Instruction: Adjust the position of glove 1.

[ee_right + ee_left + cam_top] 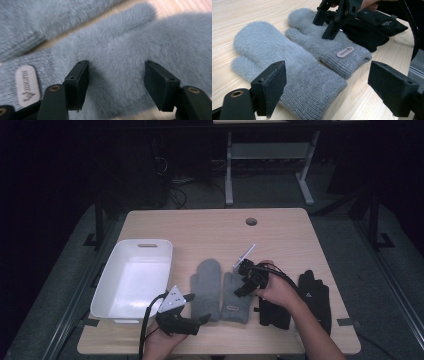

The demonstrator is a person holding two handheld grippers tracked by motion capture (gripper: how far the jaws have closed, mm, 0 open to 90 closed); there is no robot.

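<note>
Where the white plastic bin (pixel 131 279) stands at the left of the wooden surface (pixel 210 227), the left gripper (pixel 192 312) rests low just beside it, jaws wide apart and empty, the hand cut off by the frame. Two fluffy grey mittens (pixel 206 289) with ribbed cuffs lie side by side. The right gripper (pixel 243 281) tilts down onto the right mitten (pixel 120 57), jaws spread and sunk in its pile. Black gloves (pixel 315 295) lie partly hidden under the right hand (pixel 277 291).
</note>
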